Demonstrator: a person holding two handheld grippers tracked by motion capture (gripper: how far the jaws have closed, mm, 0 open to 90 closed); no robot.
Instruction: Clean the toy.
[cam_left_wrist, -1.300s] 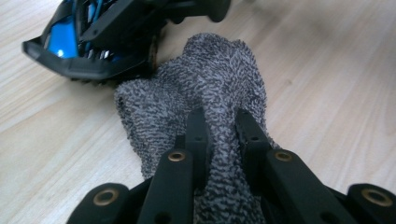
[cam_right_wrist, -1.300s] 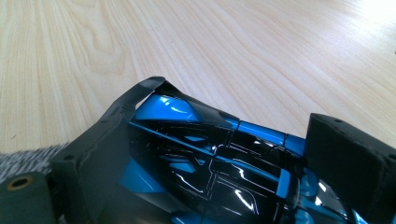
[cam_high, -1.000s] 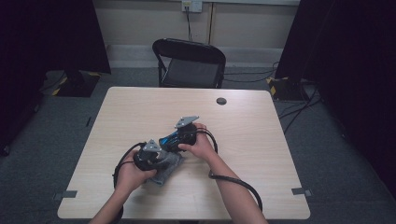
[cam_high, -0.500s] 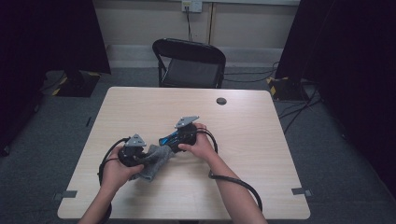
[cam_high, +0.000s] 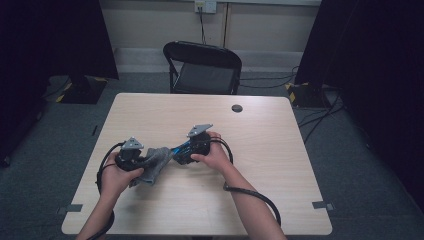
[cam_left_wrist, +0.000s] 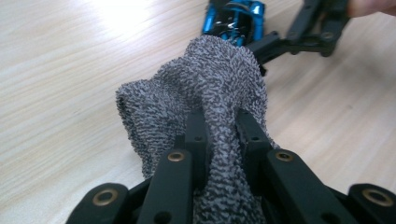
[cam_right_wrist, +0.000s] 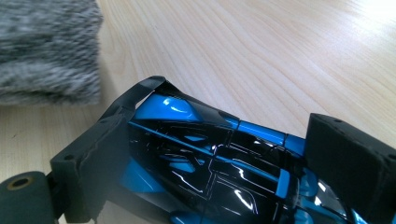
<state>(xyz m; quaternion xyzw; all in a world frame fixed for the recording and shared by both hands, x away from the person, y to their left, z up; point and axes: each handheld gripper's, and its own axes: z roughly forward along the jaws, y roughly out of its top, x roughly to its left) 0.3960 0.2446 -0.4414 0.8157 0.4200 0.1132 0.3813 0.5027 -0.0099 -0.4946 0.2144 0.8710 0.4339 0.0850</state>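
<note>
Grey knitted cloth sits bunched between the jaws of the left gripper, which are pinched close together on a fold of it, the rest of the fabric bulging out ahead of them. From above, the cloth lies on the near left part of the wooden table, its left end at the left gripper and its right end just beside the toy car. The left hand wraps the gripper from the near side.

The toy car, glossy blue and black, is clamped across its body by the right gripper, one padded jaw on each flank. In the high view the car points left toward the cloth, held by the right gripper near the middle of the table, with the right hand closed around the handle. In the left gripper view the car's blue end shows just beyond the cloth.

A black cable loops from the right gripper along the forearm toward the near edge. A small dark round disc lies on the far side of the table, well apart from both hands. Beyond the far edge stands a black folding chair.
</note>
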